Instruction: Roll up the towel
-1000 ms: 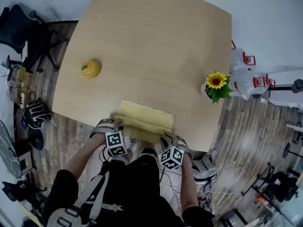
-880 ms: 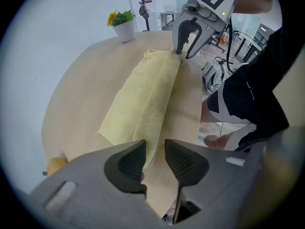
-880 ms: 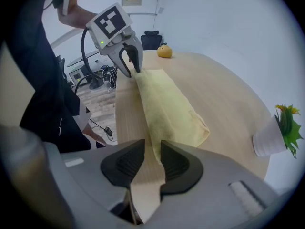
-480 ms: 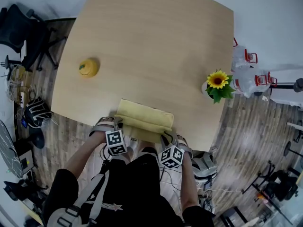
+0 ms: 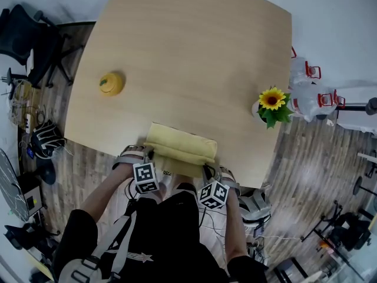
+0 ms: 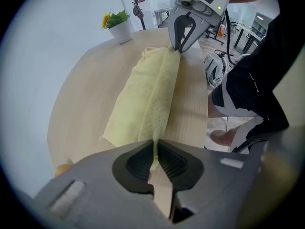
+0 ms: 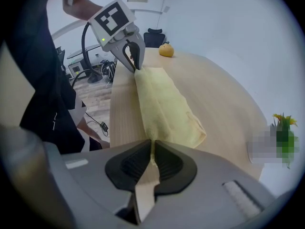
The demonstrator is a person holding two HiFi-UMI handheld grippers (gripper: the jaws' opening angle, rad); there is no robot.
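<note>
towel (image 5: 179,149): 1 | tools (image 6: 155,147) (image 7: 152,147): 2 | table (image 5: 188,52): 1 | potted sunflower (image 5: 271,104): 1 | yellow fruit (image 5: 111,84): 1

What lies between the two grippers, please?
The yellow towel: its near edge runs from the left gripper to the right gripper. Both pairs of jaws have just been closing and now pinch that edge, as both gripper views show.

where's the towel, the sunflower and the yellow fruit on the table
towel (image 5: 180,147), head view, middle of its folded upper layer
sunflower (image 5: 271,99), head view, centre of the bloom
yellow fruit (image 5: 112,84), head view, middle of its body
</note>
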